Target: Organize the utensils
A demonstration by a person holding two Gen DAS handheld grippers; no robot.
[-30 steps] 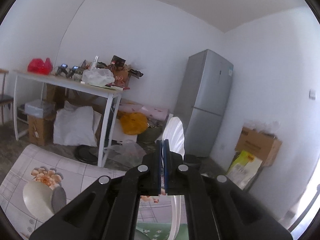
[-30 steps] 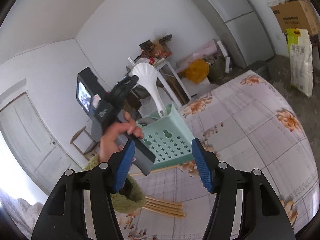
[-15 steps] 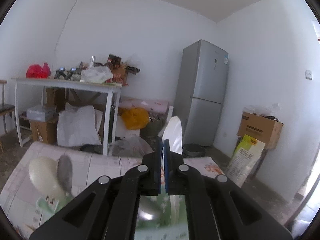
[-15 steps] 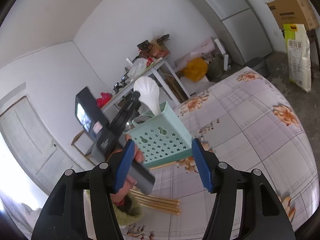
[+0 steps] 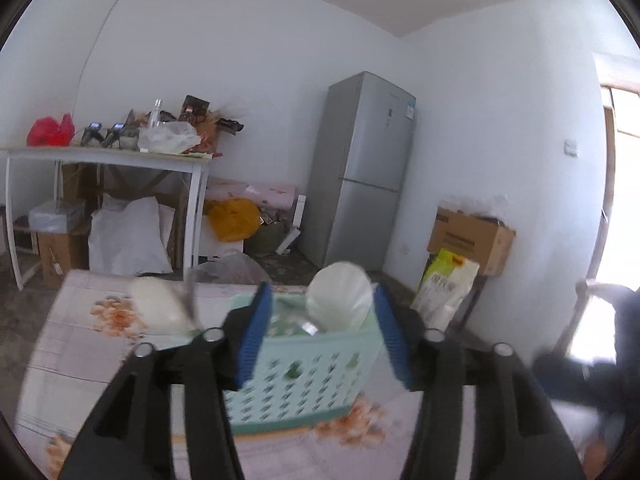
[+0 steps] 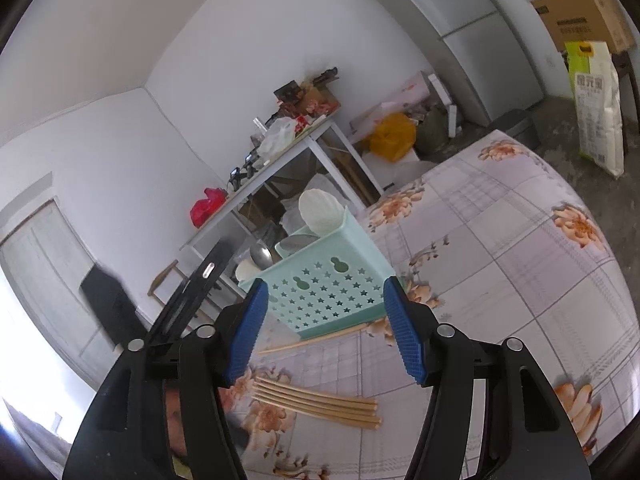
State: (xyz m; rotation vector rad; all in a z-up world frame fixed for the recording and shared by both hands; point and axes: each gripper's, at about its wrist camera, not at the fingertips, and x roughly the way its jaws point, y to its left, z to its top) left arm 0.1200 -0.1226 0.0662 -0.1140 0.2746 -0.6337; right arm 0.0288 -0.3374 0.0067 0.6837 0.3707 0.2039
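Since a second ago the left gripper (image 5: 322, 330) has gone from clamped on the white plastic ladle (image 5: 340, 300) to letting go of it: its jaws are opening, with nothing pressed between the blue pads now. That ladle is standing bowl-up in the mint-green perforated plastic basket (image 5: 304, 376), just ahead of the left fingertips and no longer touching them. A second pale spoon and a steel one (image 5: 160, 308) are leaning out to the left of the left gripper, blurred.

The right gripper (image 6: 322, 328) is hanging released and empty, jaws wide apart, with the basket (image 6: 332, 288) directly ahead of it. Four light wooden chopsticks (image 6: 316, 400) are lying side by side on the floral tablecloth (image 6: 500, 280), just below and between the right fingers; another thin wooden stick (image 6: 320, 338) is resting against the basket's base.

Judging from this, the drop is done and the chopsticks are probably next. To do that well, the left gripper should be backing straight out before swinging, so its pads are not catching the ladle or tipping the light basket. The right one should be coming down across the chopsticks at mid-length, closing on the bundle together, since they are thin, flat on the cloth and likely to roll apart.
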